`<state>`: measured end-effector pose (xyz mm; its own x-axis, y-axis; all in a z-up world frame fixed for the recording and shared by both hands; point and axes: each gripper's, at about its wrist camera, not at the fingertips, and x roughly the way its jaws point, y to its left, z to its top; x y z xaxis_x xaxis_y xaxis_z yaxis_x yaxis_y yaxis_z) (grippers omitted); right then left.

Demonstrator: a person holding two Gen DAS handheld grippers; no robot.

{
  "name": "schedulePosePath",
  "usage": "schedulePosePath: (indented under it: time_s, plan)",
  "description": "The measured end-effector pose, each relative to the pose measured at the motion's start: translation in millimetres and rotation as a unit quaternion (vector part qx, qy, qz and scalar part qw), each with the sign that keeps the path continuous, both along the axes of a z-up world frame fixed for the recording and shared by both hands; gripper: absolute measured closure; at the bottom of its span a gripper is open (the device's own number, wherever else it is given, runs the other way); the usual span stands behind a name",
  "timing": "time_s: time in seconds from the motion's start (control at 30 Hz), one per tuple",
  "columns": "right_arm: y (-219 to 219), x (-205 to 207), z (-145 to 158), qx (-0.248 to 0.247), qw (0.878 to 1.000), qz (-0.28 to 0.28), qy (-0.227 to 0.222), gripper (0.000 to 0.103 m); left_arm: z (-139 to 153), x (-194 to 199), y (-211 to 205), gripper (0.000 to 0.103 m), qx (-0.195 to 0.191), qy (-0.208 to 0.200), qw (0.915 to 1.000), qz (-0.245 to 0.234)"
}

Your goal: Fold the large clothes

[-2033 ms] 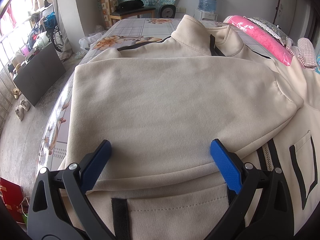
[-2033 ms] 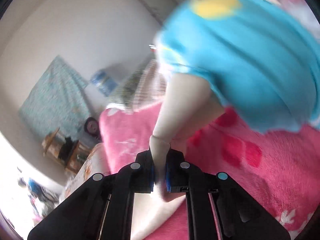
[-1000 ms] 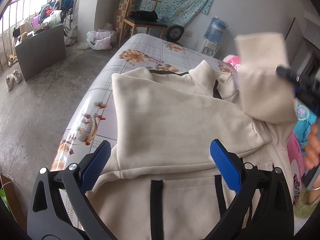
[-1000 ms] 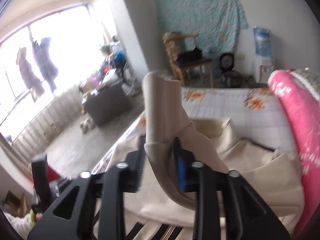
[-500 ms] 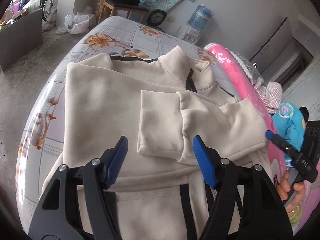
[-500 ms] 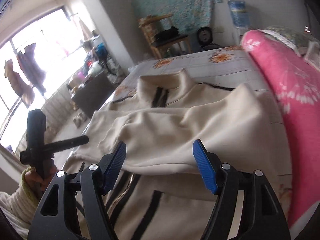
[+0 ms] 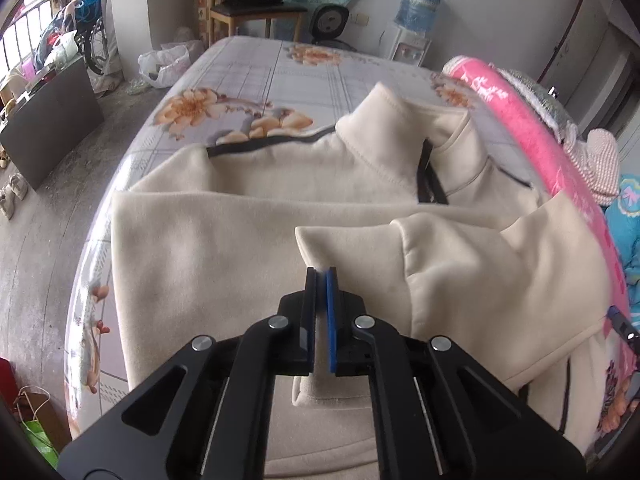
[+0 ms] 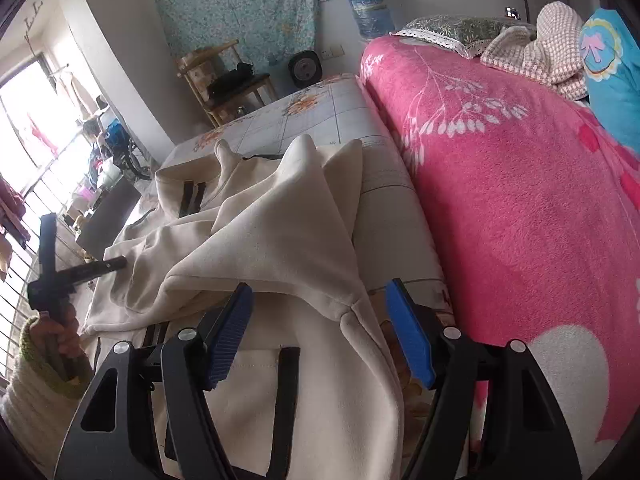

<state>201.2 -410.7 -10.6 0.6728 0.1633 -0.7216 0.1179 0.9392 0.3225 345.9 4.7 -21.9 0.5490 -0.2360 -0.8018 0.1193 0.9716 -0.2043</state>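
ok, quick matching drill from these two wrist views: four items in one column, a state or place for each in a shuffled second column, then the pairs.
Items:
1. left gripper
2. right gripper
3. pink blanket
4. water bottle

States or places:
A. rolled along the far edge of the bed, beside the cream jacket
B. jaws apart, over the jacket's sleeve seam, pads not pressing
C. on a dispenser by the back wall
D. jaws closed on the sleeve cuff

Pairs: 1-D, 2-B, 3-A, 4-C
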Motion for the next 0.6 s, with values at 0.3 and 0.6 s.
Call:
schedulePosePath:
  time_s: [0.3, 0.6]
  plan:
    - [19, 10, 9, -0.051, 0.998, 0.044, 0.006, 0.035, 15, -17, 57, 0.099, -0.043, -0.011, 0.9979, 0.047]
    - [70, 21, -15, -0.255, 0.957, 0.120, 0.067, 0.035, -20, -26, 74, 0.099, -0.076, 0.026, 0.9948, 0.062]
